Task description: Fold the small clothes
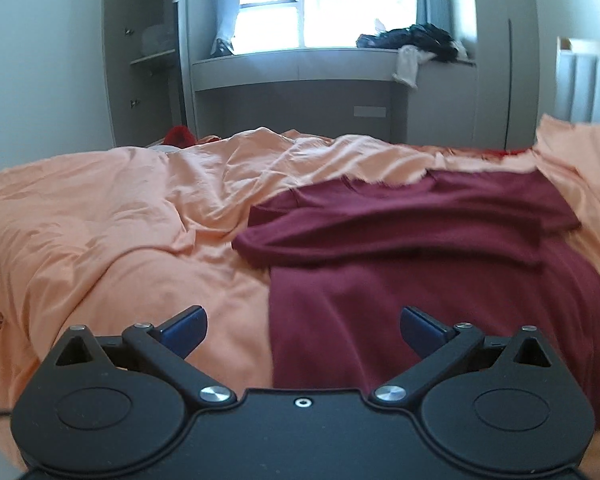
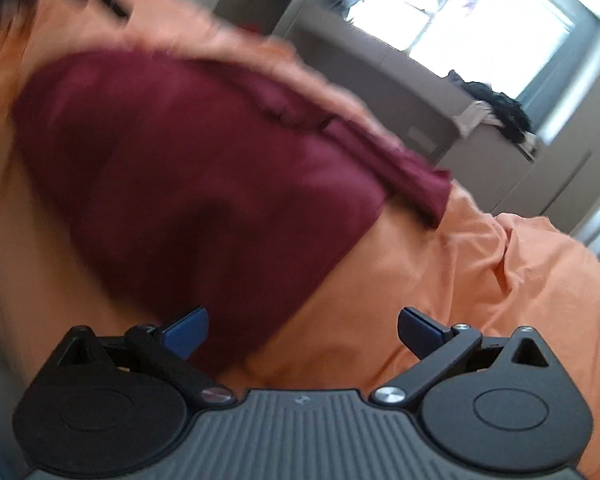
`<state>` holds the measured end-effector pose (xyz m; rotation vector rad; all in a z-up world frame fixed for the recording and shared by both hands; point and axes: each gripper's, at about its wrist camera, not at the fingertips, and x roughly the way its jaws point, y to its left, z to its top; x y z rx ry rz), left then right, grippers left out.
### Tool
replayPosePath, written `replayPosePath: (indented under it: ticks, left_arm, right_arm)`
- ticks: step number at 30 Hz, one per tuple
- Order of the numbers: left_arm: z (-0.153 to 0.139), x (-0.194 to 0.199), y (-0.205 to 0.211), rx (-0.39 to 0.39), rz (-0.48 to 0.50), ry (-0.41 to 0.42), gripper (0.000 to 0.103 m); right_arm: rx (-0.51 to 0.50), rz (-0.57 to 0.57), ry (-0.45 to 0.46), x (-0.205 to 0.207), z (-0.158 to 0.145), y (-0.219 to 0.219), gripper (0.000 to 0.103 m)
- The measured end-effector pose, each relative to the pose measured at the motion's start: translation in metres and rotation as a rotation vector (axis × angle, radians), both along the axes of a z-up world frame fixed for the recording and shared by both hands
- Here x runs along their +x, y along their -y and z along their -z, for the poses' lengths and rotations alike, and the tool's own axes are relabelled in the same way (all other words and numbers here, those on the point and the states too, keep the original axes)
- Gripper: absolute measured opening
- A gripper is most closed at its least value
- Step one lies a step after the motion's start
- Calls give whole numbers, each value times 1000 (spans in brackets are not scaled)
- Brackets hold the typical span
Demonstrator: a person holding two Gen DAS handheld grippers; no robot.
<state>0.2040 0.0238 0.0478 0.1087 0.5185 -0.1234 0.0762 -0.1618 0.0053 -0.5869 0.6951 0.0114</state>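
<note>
A dark red garment lies spread on the orange bed cover, with a folded band across its far part. My left gripper hovers open over the garment's near left edge, its blue pads wide apart and nothing between them. In the tilted, blurred right wrist view the same garment fills the left and middle. My right gripper is open above the garment's near corner, where the red cloth meets the orange cover. Neither gripper holds cloth.
A grey window bench stands beyond the bed, with a heap of dark clothes on its right end. An open shelf unit is at the back left, a padded headboard at the right. A red item lies at the bed's far edge.
</note>
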Motion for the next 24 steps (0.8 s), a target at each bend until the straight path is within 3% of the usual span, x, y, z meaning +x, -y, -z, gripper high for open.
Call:
replayPosePath:
  ticks: [3,5,9,12,18,22,24]
  left_arm:
    - [8,-21,5,35,19,29,103]
    - [10,-35,7,64,44,49,103]
    - [11,-58,8,117,97,99,103]
    - [13,-66,10,131,116,92,103]
    - [19,-68,9,125,99,63,103]
    - [17,-69,5,111,91,55,103]
    - [16,-71,3,112,88,56,103]
  right_arm:
    - [90,1,-63,1,8,-1,100]
    - [85,-9,-74,0,12,-6,97]
    - [-177,-70,-52,-8,29,-26,96]
    - [-383,-134,-34,-12,47,-34,96]
    - [-772,-365,45,-27,85,-42,97]
    - [-870,-492,107,-31,96,-39,93]
    - [-881,-526,119,-32,96,-37,75]
